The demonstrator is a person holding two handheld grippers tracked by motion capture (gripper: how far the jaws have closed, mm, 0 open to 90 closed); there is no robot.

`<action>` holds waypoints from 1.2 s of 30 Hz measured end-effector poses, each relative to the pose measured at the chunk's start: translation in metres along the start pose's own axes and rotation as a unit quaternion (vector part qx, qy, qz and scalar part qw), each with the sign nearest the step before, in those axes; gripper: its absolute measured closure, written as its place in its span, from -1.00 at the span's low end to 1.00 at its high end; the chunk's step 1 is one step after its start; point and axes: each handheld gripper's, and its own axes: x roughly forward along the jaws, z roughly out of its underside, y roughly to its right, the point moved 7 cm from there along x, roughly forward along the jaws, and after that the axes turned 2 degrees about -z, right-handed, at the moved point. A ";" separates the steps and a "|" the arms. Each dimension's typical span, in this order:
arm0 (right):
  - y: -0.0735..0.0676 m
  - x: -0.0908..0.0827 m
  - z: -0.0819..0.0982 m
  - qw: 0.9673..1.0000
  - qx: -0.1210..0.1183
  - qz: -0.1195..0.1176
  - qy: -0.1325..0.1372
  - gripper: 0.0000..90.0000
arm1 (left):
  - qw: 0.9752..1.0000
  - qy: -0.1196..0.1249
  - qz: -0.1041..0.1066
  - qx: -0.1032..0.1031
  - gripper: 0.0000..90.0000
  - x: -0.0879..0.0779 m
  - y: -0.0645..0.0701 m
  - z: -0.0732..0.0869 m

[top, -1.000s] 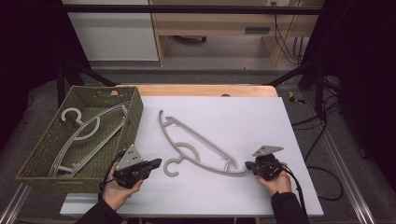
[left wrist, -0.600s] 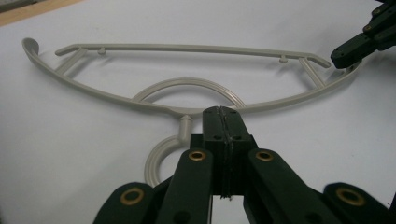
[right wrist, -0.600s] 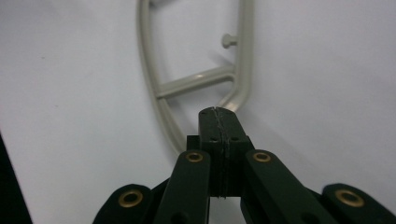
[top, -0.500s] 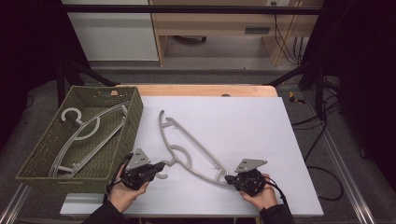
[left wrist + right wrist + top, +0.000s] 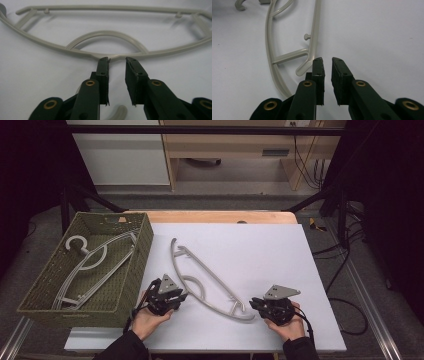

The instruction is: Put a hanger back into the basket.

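High view: 1 grey hanger (image 5: 210,280) on table (image 5: 280,250); my left claw (image 5: 181,296) and right claw (image 5: 254,304), jaws just opening, grip nothing. Release step; next, I judge, withdrawal.

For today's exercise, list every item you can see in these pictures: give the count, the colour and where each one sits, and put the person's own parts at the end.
Hanger on the board: one, grey, lying flat on the white board between the two grippers, touched by neither.
Hanger in the basket: one, grey, lying inside the basket.
Basket: one, olive green woven, at the left edge of the board.
White board: one, white, covering the table top.
Wooden table edge: one, light brown, showing behind the board.
Left gripper: one, black, by the hanger's neck, jaws just opened, nothing between them.
Right gripper: one, black, beside the hanger's end, jaws just opened, nothing between them.
Hands: two, one on each gripper, at the near edge.
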 end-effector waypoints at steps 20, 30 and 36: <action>0.000 0.000 0.000 1.000 0.001 -0.005 -0.002 0.83 | 0.998 -0.056 -0.019 0.013 1.00 0.029 -0.003 0.006; -0.014 0.020 0.006 0.999 -0.002 -0.042 -0.034 1.00 | 0.998 -0.055 -0.021 -0.003 1.00 0.033 -0.015 0.003; -0.028 0.019 0.003 0.997 0.000 -0.071 -0.037 1.00 | 0.998 -0.053 -0.034 -0.013 1.00 0.041 -0.023 -0.004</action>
